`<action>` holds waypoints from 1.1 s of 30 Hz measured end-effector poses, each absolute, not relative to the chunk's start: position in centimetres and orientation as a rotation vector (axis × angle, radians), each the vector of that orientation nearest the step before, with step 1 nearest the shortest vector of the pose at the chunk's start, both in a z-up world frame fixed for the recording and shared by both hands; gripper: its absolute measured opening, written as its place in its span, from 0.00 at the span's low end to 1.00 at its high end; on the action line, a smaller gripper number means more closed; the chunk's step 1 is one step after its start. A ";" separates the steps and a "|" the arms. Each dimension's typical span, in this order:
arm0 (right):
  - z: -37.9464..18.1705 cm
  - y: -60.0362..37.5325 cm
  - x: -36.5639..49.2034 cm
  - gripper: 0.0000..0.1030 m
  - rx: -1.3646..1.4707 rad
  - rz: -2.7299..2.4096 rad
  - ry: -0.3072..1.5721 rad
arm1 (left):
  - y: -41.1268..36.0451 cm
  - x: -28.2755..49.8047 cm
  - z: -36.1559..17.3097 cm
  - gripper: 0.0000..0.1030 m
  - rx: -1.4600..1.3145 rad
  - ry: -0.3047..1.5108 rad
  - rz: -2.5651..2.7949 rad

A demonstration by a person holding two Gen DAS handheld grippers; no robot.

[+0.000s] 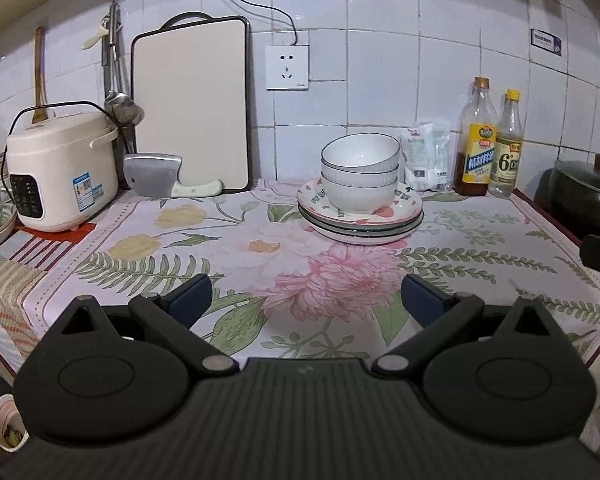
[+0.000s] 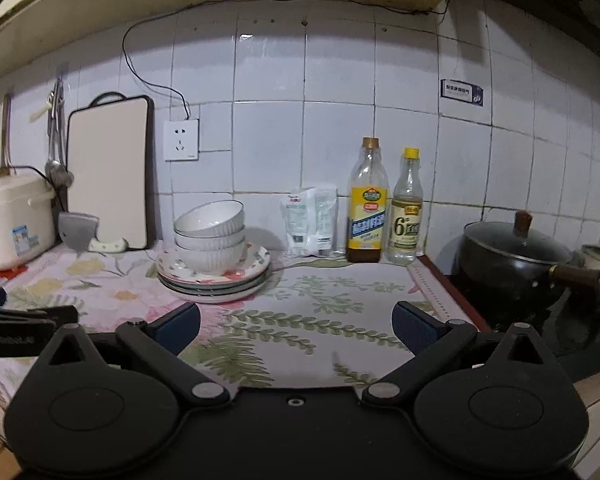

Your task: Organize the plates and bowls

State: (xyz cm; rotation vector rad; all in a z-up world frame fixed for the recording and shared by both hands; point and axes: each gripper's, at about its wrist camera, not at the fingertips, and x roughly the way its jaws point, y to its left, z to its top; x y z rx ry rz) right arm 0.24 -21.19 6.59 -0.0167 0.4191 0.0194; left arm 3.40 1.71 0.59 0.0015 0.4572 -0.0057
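Floral mat (image 1: 228,248) is seen bare in front of both claws. Plates (image 1: 360,220) are stacked near the wall, well apart from mat edges, bowls (image 1: 360,172) nested on top. Left gripper (image 1: 306,300) and right gripper (image 2: 296,326) are spread wide, nothing held.

White-tiled wall (image 1: 380,80), floral countertop mat (image 1: 260,248)

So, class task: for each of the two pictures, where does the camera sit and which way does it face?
Left wrist: on the left hand-held gripper, open, facing the tiled wall, straight at the bowls stacked on plates.
Right wrist: on the right hand-held gripper, open, further right, toward the bottles and pot.
Shared: bowls, plates, bottles, cutting board.
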 end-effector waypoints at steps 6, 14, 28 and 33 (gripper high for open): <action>6.8 -20.5 -0.4 1.00 -0.043 0.013 0.384 | 1.8 3.0 0.7 0.99 0.003 0.449 0.000; 6.5 -20.1 -0.4 1.00 -0.083 -0.024 0.361 | 1.7 2.4 0.8 0.99 0.006 0.431 0.008; 6.1 -19.7 -0.4 1.00 -0.091 -0.016 0.357 | 1.6 2.5 0.6 1.00 0.008 0.426 0.029; 6.1 -19.6 -0.4 1.00 -0.091 -0.015 0.356 | 1.7 2.4 0.4 1.00 0.012 0.421 0.020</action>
